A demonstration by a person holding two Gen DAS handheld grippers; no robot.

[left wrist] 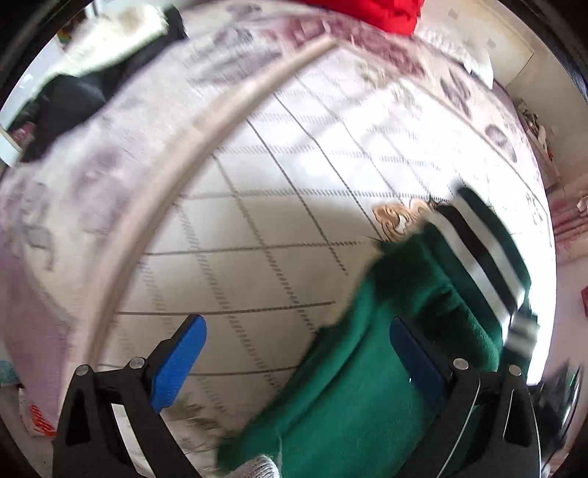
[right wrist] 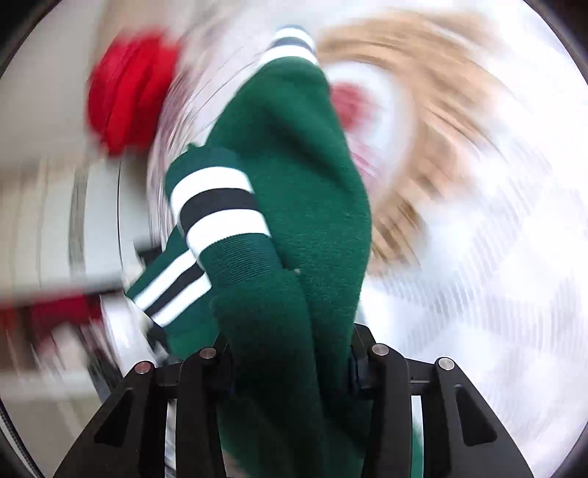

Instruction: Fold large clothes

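Only the right gripper [right wrist: 290, 367] shows jaws clamped on the green sweater [right wrist: 294, 184]; left gripper [left wrist: 297, 353] jaws gape.

A green sweater [right wrist: 294, 206] of matt, fuzzy knit cloth, its cuffs ribbed and banded white and dark, fills the space between the right gripper [right wrist: 290, 371] arms of matt black plastic with shiny metal pins. Beneath the left gripper [left wrist: 297, 353], whose pads are smooth blue plastic on black plastic arms, lies a quilted white bedspread [left wrist: 257, 206] of soft cloth with stitched grid lines. Beyond the left tongs sits a red cloth [left wrist: 367, 14], matt.
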